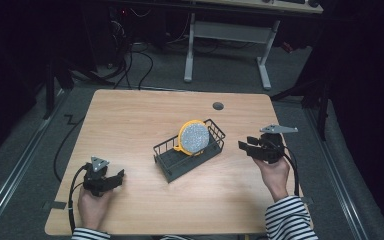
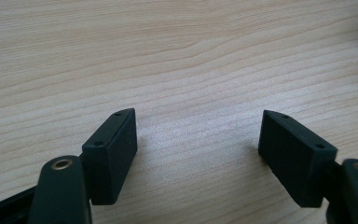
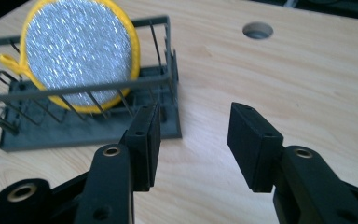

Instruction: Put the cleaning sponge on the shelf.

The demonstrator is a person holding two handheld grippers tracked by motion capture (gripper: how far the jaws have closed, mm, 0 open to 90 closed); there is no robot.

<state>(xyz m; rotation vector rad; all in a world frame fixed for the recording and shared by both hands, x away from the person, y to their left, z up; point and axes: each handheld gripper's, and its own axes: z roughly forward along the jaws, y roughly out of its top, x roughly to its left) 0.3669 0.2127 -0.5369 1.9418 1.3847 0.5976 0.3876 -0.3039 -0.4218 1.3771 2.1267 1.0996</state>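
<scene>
Now your right gripper (image 1: 248, 143) sat just right of the wire basket (image 1: 166, 150), jaws apart with nothing between them. Inside that basket, toward its far right end, the round yellow-rimmed scrubber (image 1: 194, 136) stood on edge. Your left gripper (image 1: 116, 176) rested near-left on the table (image 1: 130, 115), jaws wide and empty.

Scrubber (image 1: 193, 137) in rack (image 1: 172, 165), mid-table (image 1: 130, 120)

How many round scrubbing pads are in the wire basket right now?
1. A single silver, yellow-rimmed scrubbing pad stands on edge inside the dark wire basket at the middle of the table, leaning toward the basket's far right end. Nothing else shows in the basket.
</scene>
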